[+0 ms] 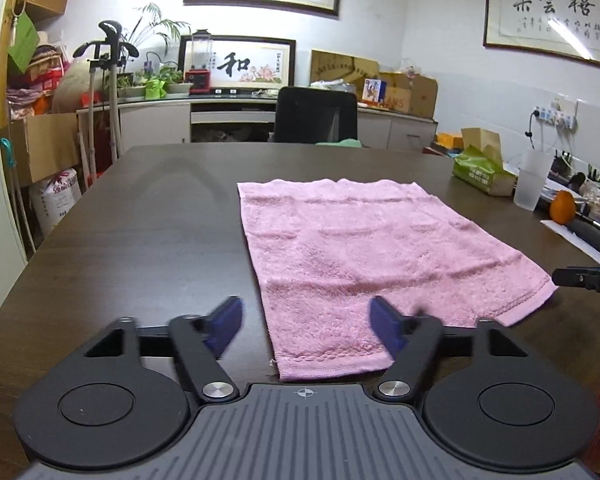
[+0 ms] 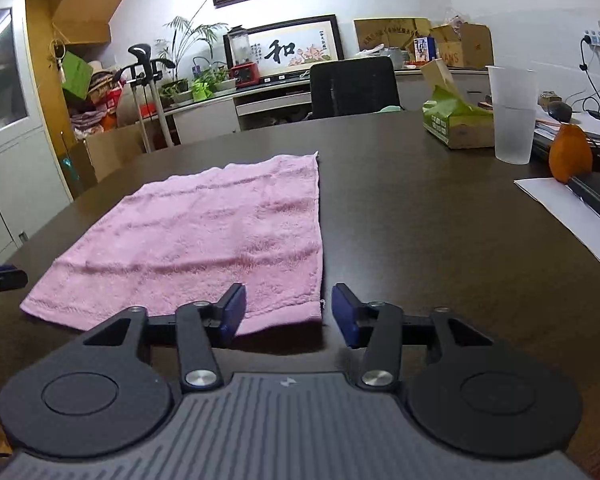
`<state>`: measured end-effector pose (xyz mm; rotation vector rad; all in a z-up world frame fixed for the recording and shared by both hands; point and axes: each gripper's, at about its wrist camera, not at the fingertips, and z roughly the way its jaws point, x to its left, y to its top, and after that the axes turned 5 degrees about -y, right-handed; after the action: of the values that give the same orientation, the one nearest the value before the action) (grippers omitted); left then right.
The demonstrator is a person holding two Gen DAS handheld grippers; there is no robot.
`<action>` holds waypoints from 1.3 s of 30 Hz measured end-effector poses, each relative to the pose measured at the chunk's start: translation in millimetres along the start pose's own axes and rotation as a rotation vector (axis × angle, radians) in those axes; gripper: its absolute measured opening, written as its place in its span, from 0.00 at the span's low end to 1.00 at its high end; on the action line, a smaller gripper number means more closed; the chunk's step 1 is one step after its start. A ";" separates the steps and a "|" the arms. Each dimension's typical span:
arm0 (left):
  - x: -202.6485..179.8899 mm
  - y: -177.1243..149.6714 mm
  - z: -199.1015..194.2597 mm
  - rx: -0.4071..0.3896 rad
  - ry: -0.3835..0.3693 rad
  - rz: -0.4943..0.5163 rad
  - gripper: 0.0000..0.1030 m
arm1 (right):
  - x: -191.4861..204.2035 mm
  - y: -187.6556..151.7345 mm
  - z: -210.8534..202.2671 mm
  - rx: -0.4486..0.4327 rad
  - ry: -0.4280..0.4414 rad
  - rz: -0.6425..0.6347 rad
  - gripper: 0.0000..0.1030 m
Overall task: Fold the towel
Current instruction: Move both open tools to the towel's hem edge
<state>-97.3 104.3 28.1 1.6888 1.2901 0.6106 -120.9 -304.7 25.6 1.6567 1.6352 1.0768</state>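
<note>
A pink towel point(image 1: 352, 252) lies spread flat on the dark table point(image 1: 140, 220); it also shows in the right wrist view point(image 2: 216, 236). My left gripper point(image 1: 306, 326) is open and empty, its blue pads point(image 1: 224, 324) straddling the towel's near left corner. My right gripper point(image 2: 288, 312) is open and empty, its pads point(image 2: 234, 312) on either side of the towel's near right corner. The right gripper's tip point(image 1: 580, 278) shows at the right edge of the left wrist view. The left gripper's tip point(image 2: 0, 280) shows at the left edge of the right wrist view.
To the right on the table stand a tissue box point(image 2: 456, 120), a clear plastic cup point(image 2: 514, 116), an orange point(image 2: 570, 154) and papers point(image 2: 572, 216). A black chair point(image 1: 316, 116) stands at the far edge of the table.
</note>
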 end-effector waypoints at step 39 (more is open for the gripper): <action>-30.3 -13.2 13.4 0.080 -0.057 0.167 0.82 | 7.7 -1.9 19.5 0.040 0.053 -0.195 0.66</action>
<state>-103.1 72.0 14.3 1.8803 1.1543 0.6105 -106.0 -294.2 15.1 1.4689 1.8212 1.0032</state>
